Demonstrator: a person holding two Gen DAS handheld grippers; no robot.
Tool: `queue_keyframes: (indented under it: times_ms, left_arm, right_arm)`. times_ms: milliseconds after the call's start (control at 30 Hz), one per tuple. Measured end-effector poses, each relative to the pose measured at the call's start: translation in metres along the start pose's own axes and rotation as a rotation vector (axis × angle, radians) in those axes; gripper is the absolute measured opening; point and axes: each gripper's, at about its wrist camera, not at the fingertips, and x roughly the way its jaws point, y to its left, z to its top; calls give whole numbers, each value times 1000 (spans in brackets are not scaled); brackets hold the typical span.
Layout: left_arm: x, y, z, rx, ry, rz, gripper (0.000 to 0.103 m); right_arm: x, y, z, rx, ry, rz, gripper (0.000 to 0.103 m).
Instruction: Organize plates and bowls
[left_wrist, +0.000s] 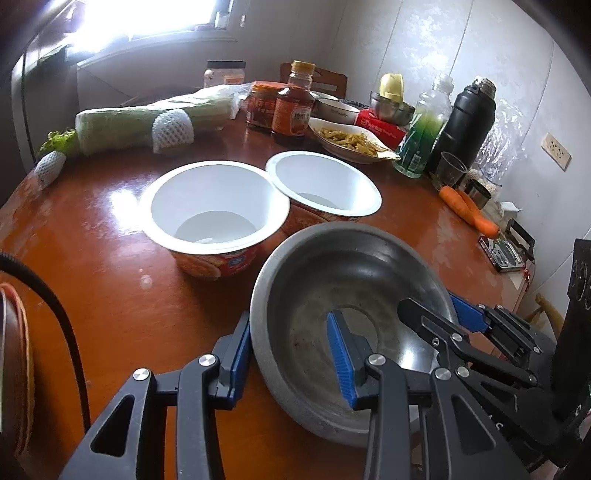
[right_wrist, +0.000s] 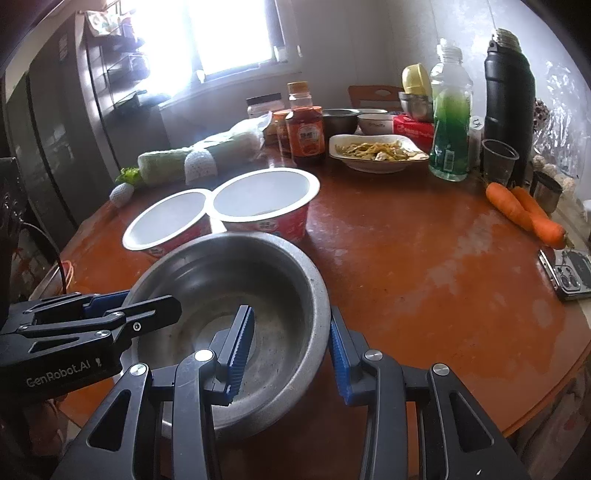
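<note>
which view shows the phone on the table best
The right wrist view. The phone lies face down near the table's right edge, its camera lenses plain and nothing covering it, though the picture's edge crops it. In the left wrist view the phone is smaller, far off at the right, with dark clutter behind it.

"GenRobot.AI" is printed in pale letters on the black body of the left gripper (right_wrist: 155, 314), which is seen beside the steel bowl (right_wrist: 288, 280). Labels are carried by the sauce bottle (right_wrist: 306, 134), the green bottle (right_wrist: 448, 147) and the red box (right_wrist: 412, 127) beyond that bowl, but none can be read.
</note>
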Motion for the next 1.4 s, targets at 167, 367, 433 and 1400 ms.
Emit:
queue_keyframes:
  times_ms: [167,367,433,1400]
  left_arm:
    - [-22,9,-5,-9,-28,26,40]
    - [-49,25,-14,-22,-50,68,40]
    - [-57,31,-17,-32,-60,87,40]
    - [-51,56,-38,-57,-7,201,40]
  right_arm:
    - [-9,16,1,-29,-8,19,41]
    - [-24,46,3,-85,-30,47,42]
    - [-27,57,2,-105,-25,61,43]
    - [-13,94,-17,-166,44,142,43]
